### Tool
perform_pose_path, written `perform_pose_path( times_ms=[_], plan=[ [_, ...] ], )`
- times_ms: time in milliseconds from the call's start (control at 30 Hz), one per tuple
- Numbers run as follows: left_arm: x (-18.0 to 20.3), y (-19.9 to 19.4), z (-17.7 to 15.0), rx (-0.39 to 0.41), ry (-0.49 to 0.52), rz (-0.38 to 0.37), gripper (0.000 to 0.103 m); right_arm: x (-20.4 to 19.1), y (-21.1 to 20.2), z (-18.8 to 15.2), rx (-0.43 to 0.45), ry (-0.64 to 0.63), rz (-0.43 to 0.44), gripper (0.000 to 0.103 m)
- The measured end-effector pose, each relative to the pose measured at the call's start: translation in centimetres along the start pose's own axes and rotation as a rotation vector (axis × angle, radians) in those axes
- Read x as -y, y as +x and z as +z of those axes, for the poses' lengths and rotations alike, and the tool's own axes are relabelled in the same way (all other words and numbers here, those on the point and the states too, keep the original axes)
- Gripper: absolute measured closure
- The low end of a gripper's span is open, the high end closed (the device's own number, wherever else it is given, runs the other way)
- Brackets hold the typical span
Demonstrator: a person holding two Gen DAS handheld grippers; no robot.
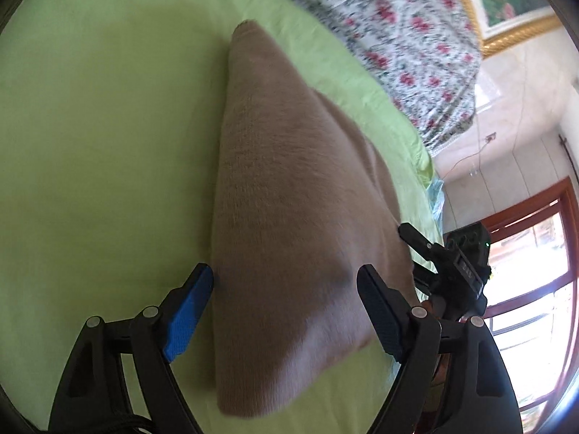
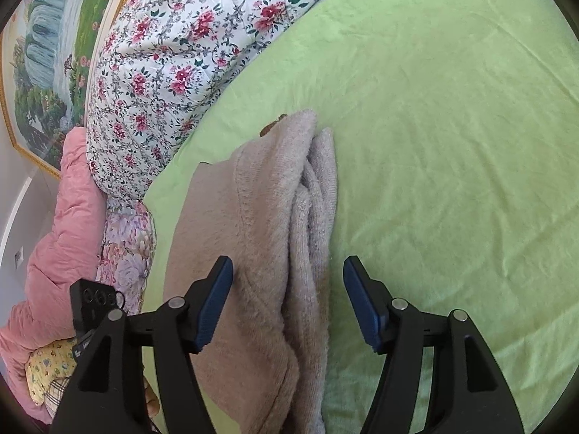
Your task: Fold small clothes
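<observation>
On a bed spread with a light green sheet (image 1: 90, 144), a folded beige knit garment (image 1: 289, 217) is lying through the centre of the left wrist view, running from the upper middle down to the bottom. The left gripper (image 1: 286, 289) is hovering at the lower edge, its jaws standing wide apart on either side of the garment and gripping nothing. At the right edge, the right gripper (image 1: 452, 264) is showing beside a window. In the right wrist view, a framed landscape painting (image 2: 47, 54) and a pink quilt (image 2: 61, 235) are filling the left side, a floral quilt (image 2: 173, 54) the upper left. The garment (image 2: 260, 235) is lying at centre, its folded layers bunching along the right edge. The right gripper (image 2: 287, 282) is straddling it, jaws spread wide and empty.
</observation>
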State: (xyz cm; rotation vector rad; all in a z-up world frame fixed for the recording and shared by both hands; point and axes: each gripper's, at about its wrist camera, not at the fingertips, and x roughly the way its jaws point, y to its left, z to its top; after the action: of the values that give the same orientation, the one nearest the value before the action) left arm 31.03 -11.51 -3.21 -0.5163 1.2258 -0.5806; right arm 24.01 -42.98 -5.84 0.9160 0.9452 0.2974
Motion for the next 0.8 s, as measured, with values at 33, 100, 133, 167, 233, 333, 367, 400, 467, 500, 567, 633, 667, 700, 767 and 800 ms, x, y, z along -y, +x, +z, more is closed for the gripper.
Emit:
perform_pose_path(
  times_ms=[33, 100, 133, 167, 233, 333, 367, 400, 467, 500, 567, 633, 667, 700, 767, 800],
  plan=[
    [0.0, 0.5, 0.4, -0.004, -0.004, 0.006, 0.021, 0.1, 0.3, 0.1, -0.006, 0.002, 0.001, 0.038],
    [-0.1, 1.3, 1.1, -0.004, 0.001, 0.006, 0.018, 0.1, 0.9, 0.4, -0.018, 0.0, 0.005, 0.038],
    [-0.3, 1.5, 1.2, -0.004, 0.001, 0.002, 0.017, 0.0, 1.2, 0.6, -0.023, -0.003, 0.006, 0.038],
    [-0.4, 1.7, 1.4, -0.001, 0.002, -0.001, 0.017, -0.1, 1.3, 0.7, -0.026, -0.006, 0.005, 0.038],
    [-0.8, 2.7, 1.8, -0.004, 0.002, -0.018, 0.017, -0.2, 1.9, 0.8, -0.037, -0.01, 0.003, 0.038],
    [-1.3, 3.7, 2.2, -0.004, -0.007, -0.045, 0.026, -0.4, 2.9, 0.8, -0.067, -0.013, 0.014, 0.038],
    [-1.4, 3.8, 2.3, 0.001, -0.006, -0.049, 0.028, -0.7, 3.2, 0.8, -0.075, -0.024, 0.013, 0.038],
    [-1.2, 3.8, 2.4, 0.01, 0.004, -0.048, 0.032, -0.9, 3.3, 0.6, -0.083, -0.033, 0.016, 0.039],
    [-1.0, 3.6, 2.3, 0.021, 0.024, -0.042, 0.038, -1.2, 3.8, 0.4, -0.106, -0.037, 0.042, 0.054],
    [-0.9, 3.2, 2.1, 0.031, 0.038, -0.049, 0.042, -1.5, 3.8, 0.2, -0.101, -0.04, 0.038, 0.059],
    [-0.7, 2.4, 1.8, 0.043, 0.051, -0.065, 0.045, -2.0, 3.5, -0.1, -0.087, -0.054, 0.036, 0.065],
    [-0.5, 0.7, 1.0, 0.058, 0.06, -0.084, 0.046, -2.9, 2.9, -0.6, -0.076, -0.056, 0.054, 0.069],
    [-0.4, -0.4, 0.6, 0.069, 0.066, -0.089, 0.046, -3.5, 2.7, -1.0, -0.079, -0.063, 0.067, 0.07],
    [-0.3, -1.1, 0.2, 0.078, 0.071, -0.092, 0.046, -4.3, 2.6, -1.6, -0.083, -0.076, 0.075, 0.07],
    [-0.5, -3.6, -1.0, 0.097, 0.083, -0.094, 0.046, -5.5, 2.5, -2.6, -0.094, -0.1, 0.097, 0.07],
    [-0.9, -5.3, -2.0, 0.11, 0.09, -0.09, 0.046, -6.4, 2.6, -3.5, -0.102, -0.109, 0.122, 0.07]
  ],
)
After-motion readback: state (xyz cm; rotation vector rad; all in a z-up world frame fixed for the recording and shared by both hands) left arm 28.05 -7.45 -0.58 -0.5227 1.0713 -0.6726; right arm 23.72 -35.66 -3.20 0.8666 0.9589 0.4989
